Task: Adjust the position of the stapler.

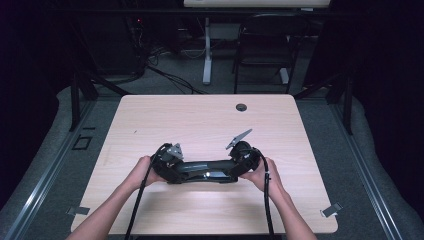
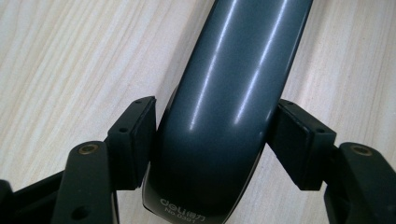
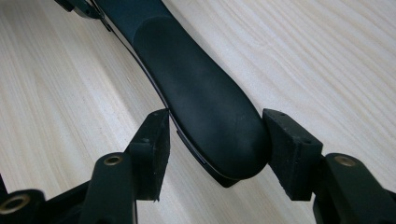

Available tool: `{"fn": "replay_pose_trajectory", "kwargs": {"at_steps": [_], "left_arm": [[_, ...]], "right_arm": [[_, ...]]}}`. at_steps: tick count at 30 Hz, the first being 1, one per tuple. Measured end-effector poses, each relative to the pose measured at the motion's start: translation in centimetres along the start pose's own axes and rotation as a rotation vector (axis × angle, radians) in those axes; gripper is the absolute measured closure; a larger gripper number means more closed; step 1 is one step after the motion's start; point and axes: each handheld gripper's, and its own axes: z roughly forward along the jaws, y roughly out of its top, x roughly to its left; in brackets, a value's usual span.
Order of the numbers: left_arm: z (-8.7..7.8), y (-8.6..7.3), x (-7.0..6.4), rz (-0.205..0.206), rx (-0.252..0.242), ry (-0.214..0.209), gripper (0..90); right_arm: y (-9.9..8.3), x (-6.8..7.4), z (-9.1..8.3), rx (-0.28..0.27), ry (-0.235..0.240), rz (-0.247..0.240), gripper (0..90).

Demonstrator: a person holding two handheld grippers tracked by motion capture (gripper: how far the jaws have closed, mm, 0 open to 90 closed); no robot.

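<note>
High view shows the dark stapler (image 1: 205,171) lying flat near the front middle of the wooden table (image 1: 200,120), the left gripper (image 1: 172,167) pinching one end and the right gripper (image 1: 239,165) bracketing the other, right pad touching, left pad just apart

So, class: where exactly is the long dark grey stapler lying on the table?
The long dark grey stapler lies crosswise on the pale wooden table, near its front edge, between the left tool and the right tool.
</note>
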Motion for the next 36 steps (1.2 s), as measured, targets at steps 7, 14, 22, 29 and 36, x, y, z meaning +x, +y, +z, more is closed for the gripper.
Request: {"fn": "replay_pose_trajectory", "kwargs": {"at_steps": [7,14,22,29,36], "left_arm": [[-0.1,-0.1,0.0,-0.009,-0.010,0.002,34.9],[0.0,-0.3,0.0,-0.021,-0.027,0.002,34.2],[0.3,-0.4,-0.3,-0.040,-0.038,0.008,17.8],[0.0,-0.9,-0.4,-0.059,-0.074,0.004,12.8],[-0.5,-1.3,-0.5,-0.079,-0.110,0.002,6.5]], "right_arm": [[-0.1,0.3,-0.2,-0.019,-0.017,-0.014,43.5],[-0.1,0.3,-0.2,-0.028,-0.019,-0.010,43.4],[0.1,0.4,-0.3,-0.013,-0.030,-0.002,40.2],[0.4,0.5,-0.4,0.016,-0.064,0.023,27.3],[0.5,0.8,-0.8,0.035,-0.103,0.005,16.4]]}}
